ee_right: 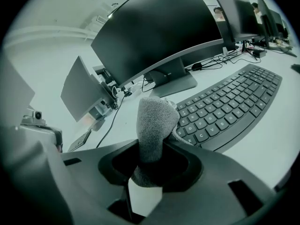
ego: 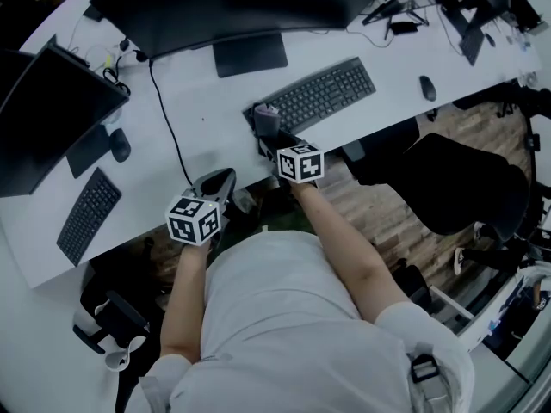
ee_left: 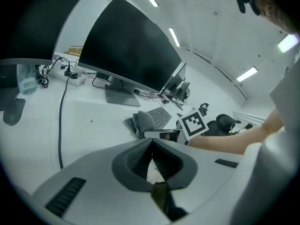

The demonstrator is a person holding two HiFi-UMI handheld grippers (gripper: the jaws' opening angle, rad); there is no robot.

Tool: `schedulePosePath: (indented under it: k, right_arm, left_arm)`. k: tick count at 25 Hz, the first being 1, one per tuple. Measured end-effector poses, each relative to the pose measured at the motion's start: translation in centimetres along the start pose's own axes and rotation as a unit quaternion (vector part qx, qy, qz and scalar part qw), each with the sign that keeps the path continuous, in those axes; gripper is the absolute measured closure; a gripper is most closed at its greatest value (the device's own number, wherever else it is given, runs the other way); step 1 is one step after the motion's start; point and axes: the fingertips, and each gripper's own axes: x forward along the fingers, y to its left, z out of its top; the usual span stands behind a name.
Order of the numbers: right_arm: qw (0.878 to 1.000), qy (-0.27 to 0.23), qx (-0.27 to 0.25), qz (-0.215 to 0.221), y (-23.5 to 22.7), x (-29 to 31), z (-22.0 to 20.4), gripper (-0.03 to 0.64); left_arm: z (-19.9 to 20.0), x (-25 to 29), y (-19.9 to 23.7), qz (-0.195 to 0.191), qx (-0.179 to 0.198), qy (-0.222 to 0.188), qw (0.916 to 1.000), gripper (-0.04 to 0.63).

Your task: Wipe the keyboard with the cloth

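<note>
A black keyboard [ego: 323, 93] lies angled on the white desk [ego: 198, 119], in front of the big monitor. My right gripper [ego: 268, 138] is shut on a grey cloth [ego: 266, 119] at the keyboard's near left corner. In the right gripper view the cloth [ee_right: 157, 121] stands up between the jaws of the right gripper [ee_right: 152, 146], just left of the keyboard [ee_right: 229, 107]. My left gripper [ego: 224, 179] hovers at the desk's front edge, left of the right one. Its jaws meet with nothing between them in the left gripper view [ee_left: 151, 144], where the cloth [ee_left: 143, 122] and keyboard [ee_left: 159, 116] show ahead.
A curved monitor [ego: 232, 7] on a stand [ego: 250, 54] backs the keyboard. A black cable [ego: 168, 127] runs down the desk. At left are a second monitor [ego: 47, 119], keyboard [ego: 88, 213] and mouse [ego: 120, 144]. Another mouse [ego: 428, 87] lies right; a black chair [ego: 465, 183] stands beside the desk.
</note>
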Motion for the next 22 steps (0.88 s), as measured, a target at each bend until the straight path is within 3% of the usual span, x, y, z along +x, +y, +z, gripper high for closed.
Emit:
schedulePosePath:
  k: [11,22]
  right_arm:
    - [1.0,0.009,-0.006,-0.024,1.2,-0.5,-2.5,0.476]
    - [0.998,0.001,0.01,-0.056,-1.7,-2.6,-3.6,0.474]
  left_arm:
    - [0.0,-0.2,0.7,-0.046,0.023,0.012,0.9986,0.594]
    - [0.2,2.7,-0.8,-0.077,0.045,0.04,0.9952,0.594]
